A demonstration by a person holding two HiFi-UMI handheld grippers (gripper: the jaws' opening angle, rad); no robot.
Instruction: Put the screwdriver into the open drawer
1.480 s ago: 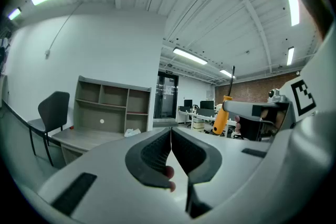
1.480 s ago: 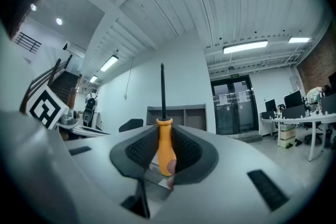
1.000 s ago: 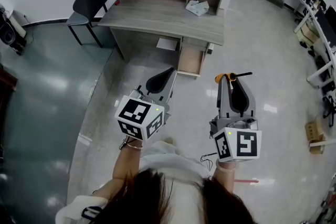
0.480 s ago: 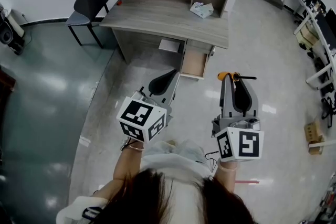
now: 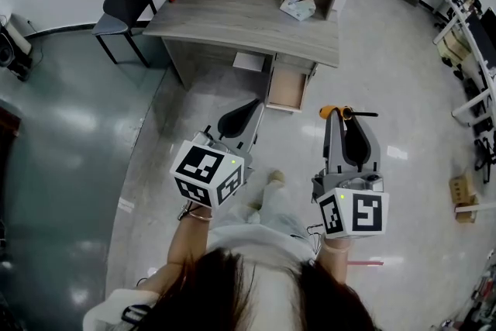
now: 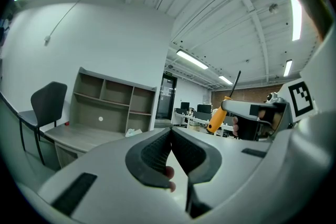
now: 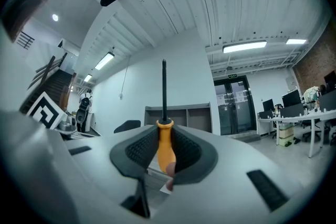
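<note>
Orange at its handle, the screwdriver (image 5: 332,112) is clamped crosswise in the right tool (image 7: 165,136), with the dark shaft pointed out to the person's right in the head view. The open drawer (image 5: 285,87) is seen under the surface (image 5: 232,19), ahead and to the left of that tool, well apart from it. The left tool (image 6: 170,134) is held closed on nothing. A forward, leftward carry is judged to be needed.
</note>
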